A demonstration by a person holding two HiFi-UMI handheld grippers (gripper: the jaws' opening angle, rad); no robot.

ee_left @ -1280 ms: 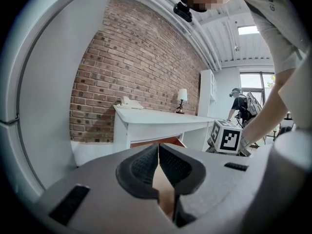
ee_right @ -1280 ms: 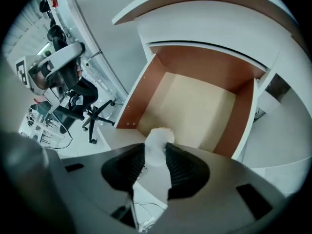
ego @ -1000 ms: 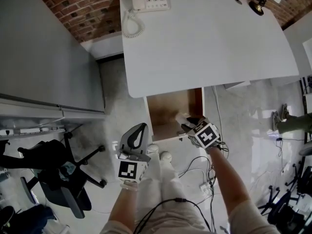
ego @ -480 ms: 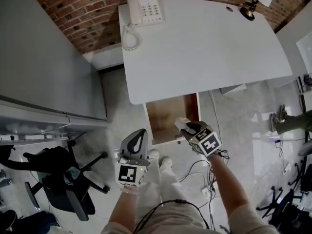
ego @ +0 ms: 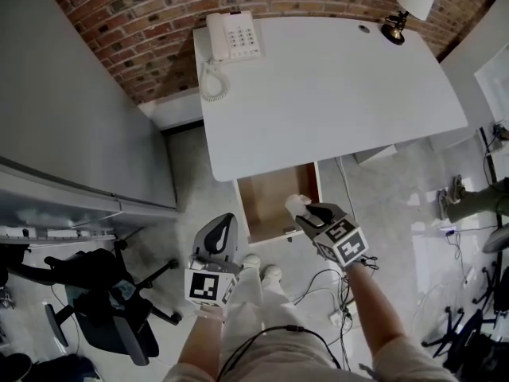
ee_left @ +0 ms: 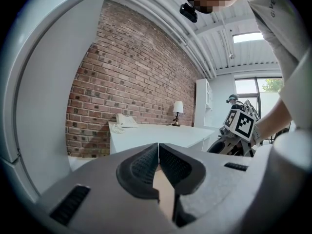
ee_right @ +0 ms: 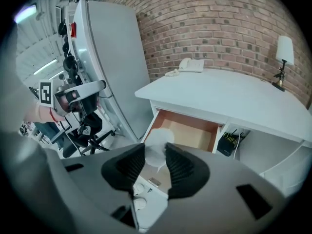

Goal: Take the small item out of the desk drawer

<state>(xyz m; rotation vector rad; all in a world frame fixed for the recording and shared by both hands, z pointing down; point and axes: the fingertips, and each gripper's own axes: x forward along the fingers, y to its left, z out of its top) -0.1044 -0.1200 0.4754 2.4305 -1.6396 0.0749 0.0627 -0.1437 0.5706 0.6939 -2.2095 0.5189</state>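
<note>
Landmark: desk [ego: 334, 86], white top, backed against a brick wall [ego: 151, 10].

- drawer [ego: 266, 189]: pulled out from under the desk's front edge, on its left half. The inside is wood. Its rear part is tucked beneath the top.
- right gripper [ego: 306, 213]: jaws partly apart and clamped on the item [ee_right: 157, 141], a small white rounded thing, with a pad pressing on each side.
- The item sits in those jaws in front of the desk, over the drawer's front right corner. The right gripper view looks down past it into the drawer, so it is up off the drawer floor.
- left gripper [ee_left: 158, 149]: jaws together, pads touching, nothing between them. It hangs in front of the desk, left of the drawer front and apart from the right gripper.

Nearest to the item are the drawer's right wall and front panel. The desk top overhangs the drawer's rear.

Surroundings:
- phone [ego: 235, 37] on the desk's back left corner, with its coiled cord [ego: 211, 79] lying along the left edge.
- lamp [ego: 409, 2] on the back right corner.
- grey cabinet [ego: 71, 118] to the desk's left.
- chair [ego: 103, 313] on the floor, front left of the desk.
- shoes [ego: 261, 263] just in front of the drawer.
- cables [ego: 330, 281] on the floor in front of the desk, right of the drawer and below the right arm.
- dark box [ee_right: 229, 143] with wires under the desk, beside the drawer.
- another person's leg [ego: 477, 201], well right of the desk at the frame edge.
</note>
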